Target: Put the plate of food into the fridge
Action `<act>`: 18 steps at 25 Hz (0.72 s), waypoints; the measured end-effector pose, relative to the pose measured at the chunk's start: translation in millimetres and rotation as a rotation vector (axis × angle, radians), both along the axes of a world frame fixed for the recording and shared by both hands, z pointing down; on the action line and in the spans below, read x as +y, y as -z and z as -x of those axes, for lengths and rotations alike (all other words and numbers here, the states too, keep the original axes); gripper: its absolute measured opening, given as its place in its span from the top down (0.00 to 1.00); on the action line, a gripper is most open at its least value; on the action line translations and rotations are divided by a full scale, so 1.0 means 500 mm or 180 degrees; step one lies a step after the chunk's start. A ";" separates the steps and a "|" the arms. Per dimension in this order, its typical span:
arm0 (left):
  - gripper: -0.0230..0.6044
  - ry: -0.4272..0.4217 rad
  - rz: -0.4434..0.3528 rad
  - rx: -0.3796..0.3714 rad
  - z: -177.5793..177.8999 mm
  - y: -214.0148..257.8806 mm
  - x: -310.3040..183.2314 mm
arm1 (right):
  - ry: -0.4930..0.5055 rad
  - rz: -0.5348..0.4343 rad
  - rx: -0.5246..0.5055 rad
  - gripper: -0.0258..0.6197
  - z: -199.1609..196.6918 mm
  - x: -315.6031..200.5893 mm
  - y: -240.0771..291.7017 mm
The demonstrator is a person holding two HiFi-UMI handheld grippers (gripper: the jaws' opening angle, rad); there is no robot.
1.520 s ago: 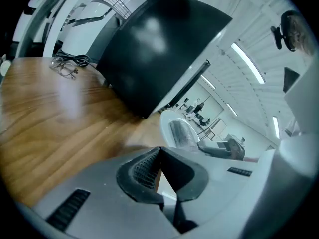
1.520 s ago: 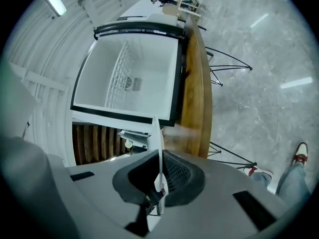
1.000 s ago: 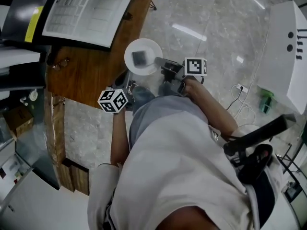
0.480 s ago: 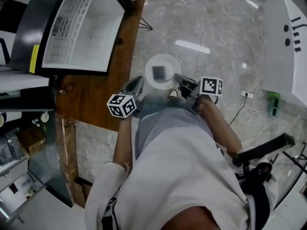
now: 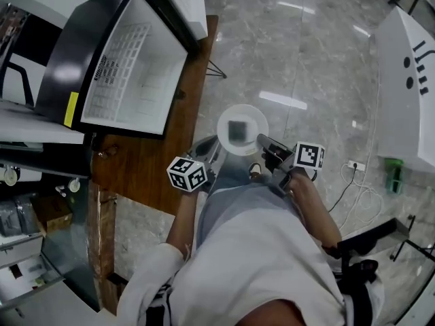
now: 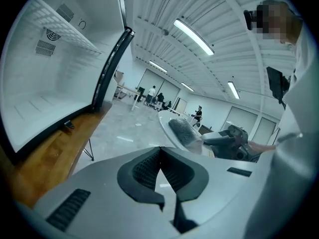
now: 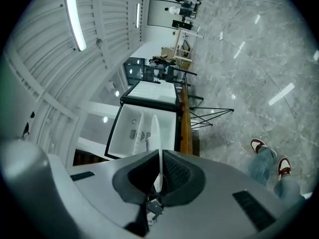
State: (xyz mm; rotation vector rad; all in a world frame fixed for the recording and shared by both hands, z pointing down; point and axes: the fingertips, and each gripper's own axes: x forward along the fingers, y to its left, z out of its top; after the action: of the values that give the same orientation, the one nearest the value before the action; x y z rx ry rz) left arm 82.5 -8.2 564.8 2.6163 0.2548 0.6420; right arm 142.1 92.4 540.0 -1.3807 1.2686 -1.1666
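- Right gripper clamps the plate rim; left gripper has jaws together, empty.
- Plate with food hangs outside the open fridge.
- Carrying step, I judge; next, bring it level into the fridge.

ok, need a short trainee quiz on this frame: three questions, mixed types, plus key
1. Multiple choice: what grips the round white plate by its rim? A: the left gripper. B: the right gripper. C: both.
2. True or false: the small black fridge on the brown wooden table is closed.
3. Short answer: what lies on the plate?

Key
1. B. The left gripper's jaws are together on nothing.
2. False. Its white inside shows.
3. A dark grey block of food.
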 end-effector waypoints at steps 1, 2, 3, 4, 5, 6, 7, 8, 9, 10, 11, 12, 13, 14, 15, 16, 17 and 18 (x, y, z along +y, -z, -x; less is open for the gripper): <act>0.93 -0.0005 -0.0011 0.0003 -0.005 0.018 0.009 | 0.0019 -0.0026 0.0035 0.92 -0.006 0.007 0.018; 0.93 -0.0004 -0.0031 0.0008 -0.011 0.035 0.014 | 0.0050 -0.0081 0.0089 0.92 -0.013 0.008 0.037; 0.93 0.0004 -0.0052 0.0015 -0.018 0.048 0.015 | 0.0088 -0.0131 0.0146 0.92 -0.022 0.006 0.051; 0.93 0.0018 -0.0071 0.0024 -0.024 0.055 0.011 | 0.0125 -0.0163 0.0191 0.92 -0.031 0.000 0.059; 0.93 0.0034 -0.0091 0.0030 -0.031 0.057 0.005 | 0.0153 -0.0148 0.0204 0.92 -0.040 -0.006 0.058; 0.93 0.0052 -0.0115 0.0035 -0.039 0.055 -0.003 | 0.0163 -0.0050 0.0171 0.92 -0.049 -0.010 0.047; 0.93 0.0070 -0.0139 0.0040 -0.048 0.053 -0.012 | 0.0165 0.0111 0.0116 0.92 -0.060 -0.012 0.031; 0.93 0.0091 -0.0159 0.0051 -0.057 0.054 -0.022 | 0.0177 0.0216 0.0063 0.92 -0.069 -0.018 0.021; 0.93 0.0117 -0.0172 0.0068 -0.066 0.059 -0.032 | 0.0206 0.0185 0.0002 0.92 -0.076 -0.031 0.026; 0.93 0.0150 -0.0180 0.0090 -0.075 0.067 -0.042 | 0.0252 0.0087 -0.0035 0.92 -0.084 -0.047 0.039; 0.93 0.0192 -0.0187 0.0116 -0.085 0.076 -0.051 | 0.0310 0.0001 -0.0011 0.92 -0.095 -0.062 0.052; 0.93 0.0243 -0.0192 0.0145 -0.096 0.085 -0.059 | 0.0372 -0.0054 0.0051 0.92 -0.109 -0.074 0.063; 0.93 0.0303 -0.0195 0.0181 -0.108 0.092 -0.069 | 0.0425 -0.0074 0.0102 0.92 -0.125 -0.085 0.070; 0.93 0.0373 -0.0191 0.0225 -0.121 0.096 -0.079 | 0.0476 -0.0086 0.0151 0.92 -0.144 -0.096 0.076; 0.93 0.0449 -0.0178 0.0273 -0.134 0.100 -0.090 | 0.0540 -0.0122 0.0229 0.92 -0.163 -0.111 0.084; 0.93 0.0527 -0.0154 0.0316 -0.145 0.105 -0.104 | 0.0605 -0.0175 0.0297 0.92 -0.179 -0.130 0.095; 0.93 0.0601 -0.0122 0.0345 -0.152 0.113 -0.120 | 0.0656 -0.0212 0.0305 0.92 -0.191 -0.150 0.104; 0.93 0.0661 -0.0098 0.0361 -0.158 0.126 -0.138 | 0.0694 -0.0214 0.0262 0.92 -0.200 -0.172 0.113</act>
State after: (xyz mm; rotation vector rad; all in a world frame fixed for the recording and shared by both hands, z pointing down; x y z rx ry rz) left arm 161.3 -77.4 501.6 2.6656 0.0059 0.4307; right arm 242.1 6.3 483.4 -1.2762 1.5335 -1.2110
